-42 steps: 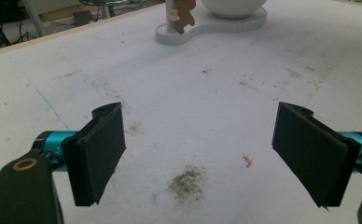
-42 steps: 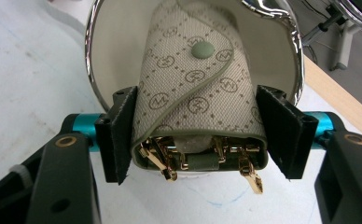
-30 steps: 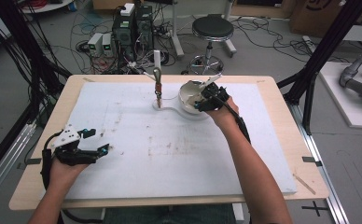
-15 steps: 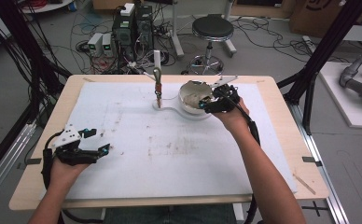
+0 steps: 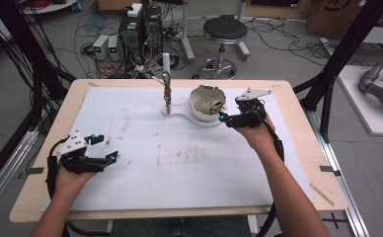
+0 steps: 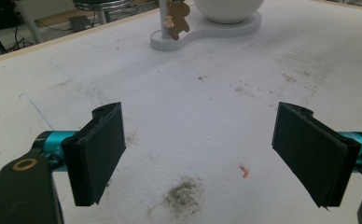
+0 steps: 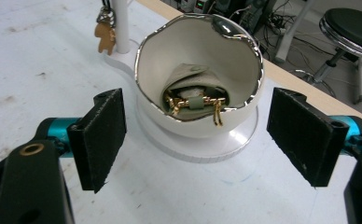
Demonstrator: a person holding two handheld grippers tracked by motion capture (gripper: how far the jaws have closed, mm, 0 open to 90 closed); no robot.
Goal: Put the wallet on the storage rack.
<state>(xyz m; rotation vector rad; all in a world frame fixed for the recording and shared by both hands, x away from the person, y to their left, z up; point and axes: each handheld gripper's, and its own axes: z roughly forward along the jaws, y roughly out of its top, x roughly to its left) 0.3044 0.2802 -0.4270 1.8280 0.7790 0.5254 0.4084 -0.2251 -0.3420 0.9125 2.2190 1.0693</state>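
Our right claw, its jaws just opened wide and empty, faces the white egg-shaped ceramic bowl; next we withdraw carefully.

Each hand-held gripper, left and right, was black with flat rectangular padded jaws on teal mounts, a grey three-cornered plate on top, a brass-ringed hole, and a trailing black cable.

no legible text, label or number (boxes too blurred)
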